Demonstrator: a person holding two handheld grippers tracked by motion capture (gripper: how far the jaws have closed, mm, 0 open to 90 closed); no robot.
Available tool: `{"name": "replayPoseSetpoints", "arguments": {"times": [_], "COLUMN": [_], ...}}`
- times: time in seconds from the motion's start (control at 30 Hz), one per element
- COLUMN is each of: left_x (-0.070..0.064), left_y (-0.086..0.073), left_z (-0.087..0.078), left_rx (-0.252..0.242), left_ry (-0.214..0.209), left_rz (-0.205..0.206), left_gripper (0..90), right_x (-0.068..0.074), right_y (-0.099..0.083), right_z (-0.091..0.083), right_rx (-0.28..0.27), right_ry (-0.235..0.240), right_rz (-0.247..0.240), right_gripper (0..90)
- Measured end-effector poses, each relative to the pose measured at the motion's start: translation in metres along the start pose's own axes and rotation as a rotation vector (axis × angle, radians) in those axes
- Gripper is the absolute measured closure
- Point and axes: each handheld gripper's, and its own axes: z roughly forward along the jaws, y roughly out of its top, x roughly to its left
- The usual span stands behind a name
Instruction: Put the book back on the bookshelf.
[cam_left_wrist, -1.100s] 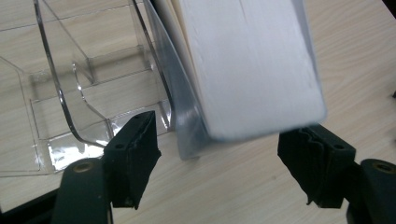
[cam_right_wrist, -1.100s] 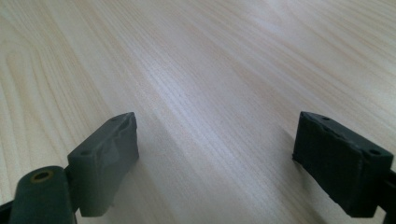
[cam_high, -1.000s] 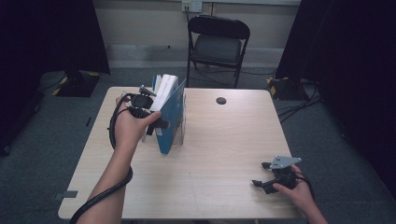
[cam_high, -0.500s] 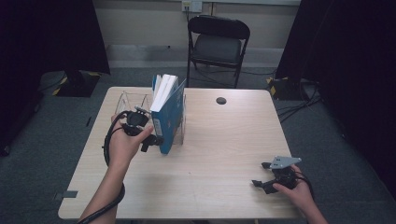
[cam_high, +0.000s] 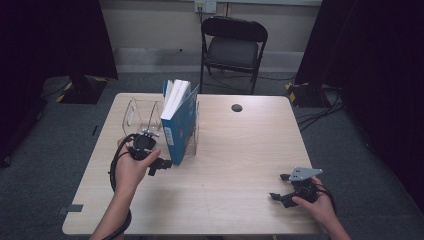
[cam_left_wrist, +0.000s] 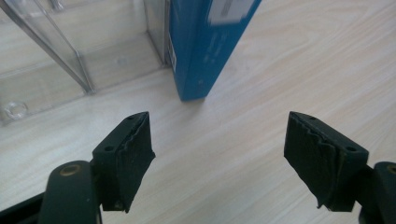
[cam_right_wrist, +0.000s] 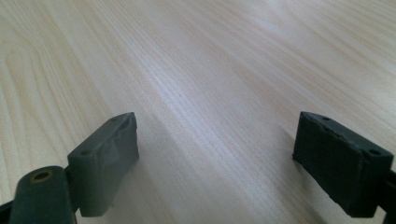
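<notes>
One blue book (cam_high: 179, 125), two empty claws apart.

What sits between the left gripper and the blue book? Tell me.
Nothing visible does. The left gripper, jaws open, faces the blue book across bare table. The clear rack holding the book lies off to the side of that line, not across it.

Book (cam_high: 179, 120) standing in rack (cam_high: 142, 112) at table (cam_high: 235, 150) back-left, chair (cam_high: 234, 45) behind table, left gripper (cam_high: 159, 165) before book
</notes>
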Motion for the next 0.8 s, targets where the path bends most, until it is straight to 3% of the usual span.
{"name": "replayPoseSetpoints", "arguments": {"times": [0.8], "left_x": [0.010], "left_y": [-0.052], "left_z": [0.037], "left_rx": [0.020], "left_ry": [0.002], "left_rz": [-0.004], "left_gripper": [22.6], "right_x": [0.000], "right_y": [0.000], "right_z": [0.000], "right_rx": [0.000], "right_ry": [0.000], "right_rz": [0.000], "right_gripper": [13.0]}}
